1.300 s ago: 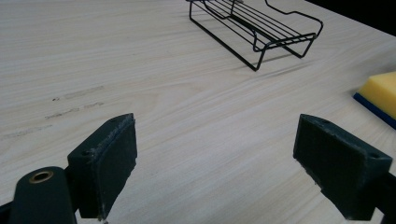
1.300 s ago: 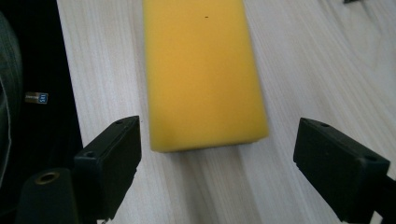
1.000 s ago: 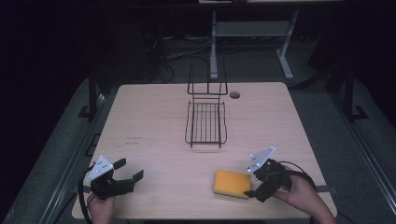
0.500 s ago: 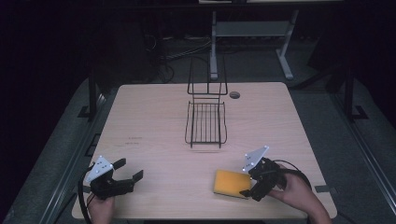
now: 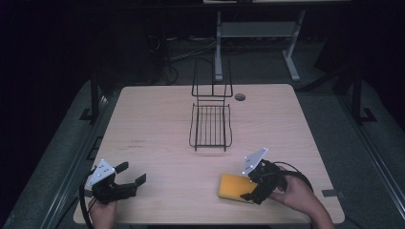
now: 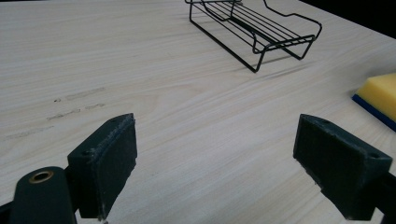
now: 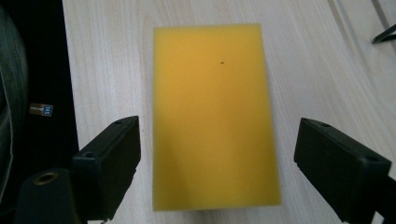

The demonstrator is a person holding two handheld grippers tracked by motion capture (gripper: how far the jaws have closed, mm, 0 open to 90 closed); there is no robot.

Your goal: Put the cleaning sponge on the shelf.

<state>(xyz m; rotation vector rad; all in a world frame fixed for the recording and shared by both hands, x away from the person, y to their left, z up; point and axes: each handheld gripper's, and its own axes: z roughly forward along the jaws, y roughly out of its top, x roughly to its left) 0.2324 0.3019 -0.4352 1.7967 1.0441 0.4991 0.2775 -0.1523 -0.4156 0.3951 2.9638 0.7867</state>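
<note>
A yellow sponge [image 5: 231,187] with a blue underside lies flat near the table's front right edge; it shows again as the sponge [image 7: 215,116] and at the far right as the sponge [image 6: 380,98]. My right gripper [image 5: 249,187] hovers over the sponge's right end, open, one jaw on each side of it and neither touching it. The right gripper [image 7: 212,168] looks straight down on the sponge. My left gripper [image 5: 133,174] is open at the front left corner, low over bare wood, with nothing between the left gripper's [image 6: 219,165] jaws. A black wire rack [image 5: 210,125] stands mid-table.
The wire rack [image 6: 254,28] has a tall back frame on its far side. A small round grommet [image 5: 239,97] sits in the tabletop behind the rack. The table edge [image 7: 67,70] runs close beside the sponge, with dark floor beyond.
My right gripper has slid left and forward until its jaws straddle the sponge's end. The left gripper has stayed still.
</note>
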